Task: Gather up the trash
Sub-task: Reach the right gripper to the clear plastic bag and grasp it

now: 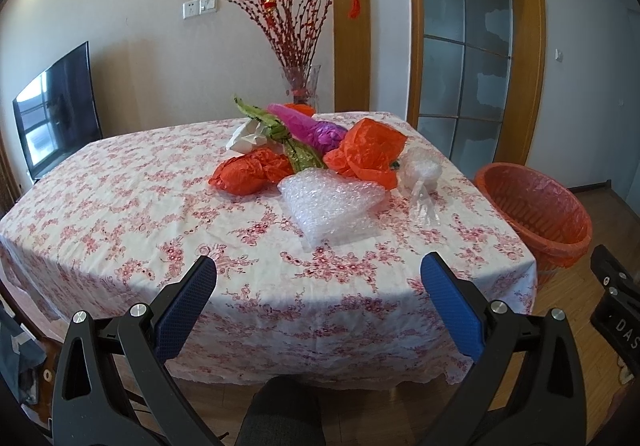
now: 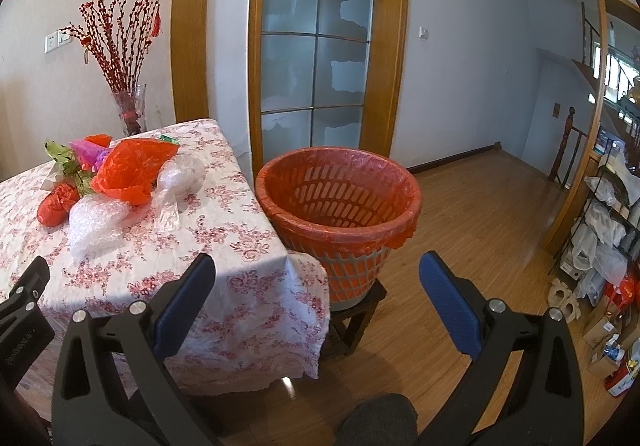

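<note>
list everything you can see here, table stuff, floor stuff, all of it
bubble wrap sheet: 1, clear, table, nearest the grippers
clear plastic bag: 1, clear, right of the bubble wrap sheet
orange plastic bags: 2, orange, middle of the pile
purple wrapper: 1, magenta-purple, back of the pile
green wrapper: 1, green, across the pile
white paper: 1, white, left of the pile
tablecloth: 1, white with pink flowers, over the table
vase of red branches: 1, glass, behind the table
trash basket: 1, orange liner, on a dark stool beside the table
television: 1, black, left wall
left gripper: 1, black, blue fingers apart
right gripper: 1, black, blue fingers apart

Two orange bags, two bubble wraps, one bin.
</note>
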A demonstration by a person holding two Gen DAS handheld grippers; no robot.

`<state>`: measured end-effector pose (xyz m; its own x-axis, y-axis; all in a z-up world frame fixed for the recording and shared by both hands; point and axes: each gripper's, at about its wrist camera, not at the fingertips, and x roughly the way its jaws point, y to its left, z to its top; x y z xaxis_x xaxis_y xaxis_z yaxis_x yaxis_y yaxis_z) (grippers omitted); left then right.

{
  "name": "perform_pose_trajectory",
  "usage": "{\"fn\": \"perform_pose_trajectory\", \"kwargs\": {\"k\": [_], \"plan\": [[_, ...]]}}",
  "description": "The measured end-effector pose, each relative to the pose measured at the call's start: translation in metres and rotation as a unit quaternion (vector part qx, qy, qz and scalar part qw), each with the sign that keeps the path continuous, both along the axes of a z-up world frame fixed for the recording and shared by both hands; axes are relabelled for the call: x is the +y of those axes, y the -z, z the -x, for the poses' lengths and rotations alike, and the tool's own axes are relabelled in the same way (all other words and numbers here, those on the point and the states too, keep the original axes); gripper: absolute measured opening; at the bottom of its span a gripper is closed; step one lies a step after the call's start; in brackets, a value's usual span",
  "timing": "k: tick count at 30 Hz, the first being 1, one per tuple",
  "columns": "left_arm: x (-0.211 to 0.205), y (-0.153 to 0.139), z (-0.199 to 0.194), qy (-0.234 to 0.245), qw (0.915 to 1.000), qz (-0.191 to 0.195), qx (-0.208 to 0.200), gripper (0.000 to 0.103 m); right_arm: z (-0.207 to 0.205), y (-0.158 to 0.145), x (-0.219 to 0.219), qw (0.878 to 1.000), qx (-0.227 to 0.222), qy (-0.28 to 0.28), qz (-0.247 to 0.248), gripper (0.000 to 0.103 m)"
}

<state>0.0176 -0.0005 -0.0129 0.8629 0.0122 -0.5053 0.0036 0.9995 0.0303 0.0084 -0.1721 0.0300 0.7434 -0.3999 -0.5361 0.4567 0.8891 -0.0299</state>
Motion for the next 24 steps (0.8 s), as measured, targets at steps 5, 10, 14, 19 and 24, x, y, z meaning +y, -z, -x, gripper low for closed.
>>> {"fn": "perform_pose_trajectory", "kwargs": {"k": [5,10,14,19,24], "plan": [[0.015,0.004,-0.015,-0.02,0.9997,0.011,0.011,0.101,-0.018,0.0,-0.002,1.0,-0.002,-0.016,-0.018,0.099],[0.036,0.008,-0.037,-0.043,0.9986,0.022,0.022,0.101,-0.05,0.002,-0.004,0.998,0.001,-0.037,-0.049,0.099],[0.05,0.01,-0.055,-0.058,0.9976,0.026,0.029,0.101,-0.086,0.0,0.002,0.996,0.001,-0.07,-0.061,0.099],[0.064,0.011,-0.076,-0.08,0.9961,0.02,0.032,0.101,-0.134,0.001,0.014,0.992,0.002,-0.104,-0.075,0.091],[0.075,0.011,-0.096,-0.092,0.9951,0.01,0.036,0.101,-0.185,0.005,0.026,0.985,0.023,-0.141,-0.1,0.084]]}}
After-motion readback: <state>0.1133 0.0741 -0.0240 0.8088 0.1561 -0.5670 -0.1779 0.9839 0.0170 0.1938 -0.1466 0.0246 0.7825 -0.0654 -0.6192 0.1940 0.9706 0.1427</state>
